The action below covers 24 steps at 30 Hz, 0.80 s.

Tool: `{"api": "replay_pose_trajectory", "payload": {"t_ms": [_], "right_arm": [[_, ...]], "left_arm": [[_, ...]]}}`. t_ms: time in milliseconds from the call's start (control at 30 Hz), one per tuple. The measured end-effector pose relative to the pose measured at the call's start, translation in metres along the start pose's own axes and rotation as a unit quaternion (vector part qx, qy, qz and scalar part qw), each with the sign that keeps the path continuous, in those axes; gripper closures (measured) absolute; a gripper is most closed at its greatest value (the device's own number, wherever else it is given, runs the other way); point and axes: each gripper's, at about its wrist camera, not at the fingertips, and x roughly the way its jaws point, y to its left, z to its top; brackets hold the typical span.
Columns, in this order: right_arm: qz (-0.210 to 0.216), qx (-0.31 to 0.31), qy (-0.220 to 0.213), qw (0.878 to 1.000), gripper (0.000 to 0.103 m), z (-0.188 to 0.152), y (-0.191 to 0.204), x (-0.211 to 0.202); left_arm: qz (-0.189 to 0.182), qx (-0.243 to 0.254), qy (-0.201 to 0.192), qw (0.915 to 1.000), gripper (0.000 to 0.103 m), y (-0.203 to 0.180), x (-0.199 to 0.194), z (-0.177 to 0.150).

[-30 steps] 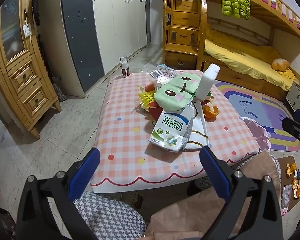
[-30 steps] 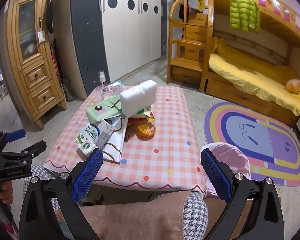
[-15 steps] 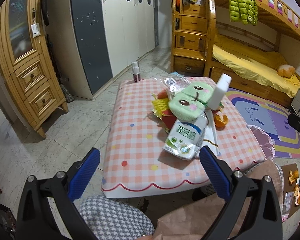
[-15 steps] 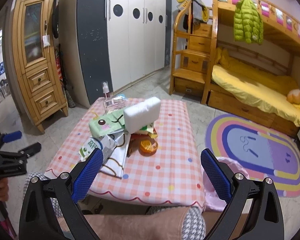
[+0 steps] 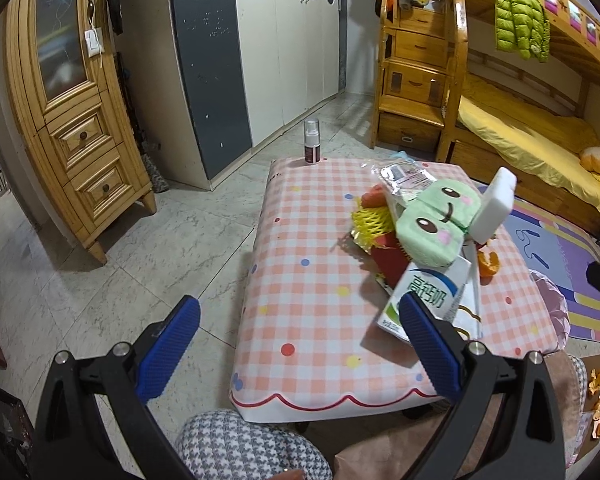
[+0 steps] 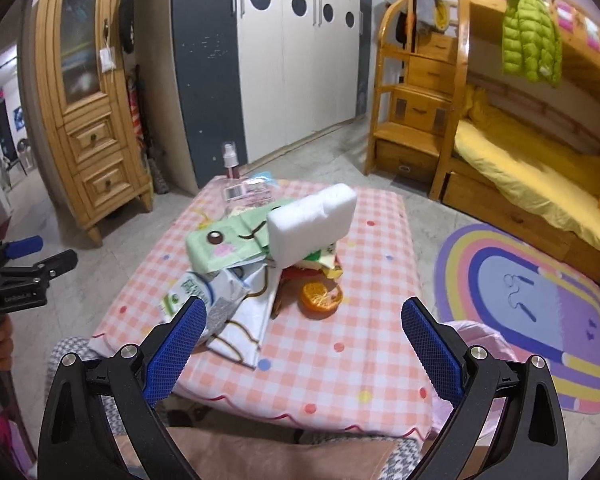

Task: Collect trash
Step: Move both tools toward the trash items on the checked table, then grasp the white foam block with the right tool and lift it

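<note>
Both views are pulling back from the trash pile (image 5: pixel 428 236); left gripper (image 5: pixel 296 326) and right gripper (image 6: pixel 302 338) are gaping empty above a checked table (image 6: pixel 340 364).

Both cameras now sit farther back from the table (image 5: pixel 300 360) and a little higher than a second ago, so more floor shows before it. In the left wrist view the trash pile (image 5: pixel 428 232) lies right of where it was, the milk carton (image 5: pixel 432 292) now partly behind the left gripper (image 5: pixel 296 326)'s right finger. In the right wrist view the pile (image 6: pixel 268 248) appears nearer centre, between the right gripper (image 6: pixel 300 332)'s wide-spread fingers.
</note>
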Motion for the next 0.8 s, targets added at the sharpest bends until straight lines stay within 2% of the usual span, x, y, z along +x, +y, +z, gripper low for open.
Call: {"api": "replay_pose_trajectory", "payload": {"t_ms": [200, 667, 700, 767, 800], "right_arm": [[-0.043, -0.025, 0.003, 0.999, 0.007, 0.008, 0.002, 0.011], [-0.027, -0.019, -0.023, 0.999, 0.012, 0.019, -0.011, 0.014], [-0.025, -0.019, -0.022, 0.999, 0.013, 0.019, -0.011, 0.014], [-0.022, -0.022, -0.016, 0.999, 0.030, 0.019, -0.010, 0.019], [-0.022, -0.023, -0.011, 0.999, 0.036, 0.019, -0.010, 0.022]], "left_arm": [[0.000, 0.000, 0.013, 0.9999, 0.007, 0.001, 0.017, 0.004], [-0.014, 0.002, 0.012, 0.9998, 0.007, 0.004, 0.047, 0.021], [-0.015, 0.002, 0.013, 0.9998, 0.007, 0.004, 0.049, 0.022], [-0.015, 0.004, 0.015, 0.9998, 0.007, 0.002, 0.055, 0.023], [-0.016, 0.005, 0.018, 0.9997, 0.007, 0.001, 0.059, 0.024]]}}
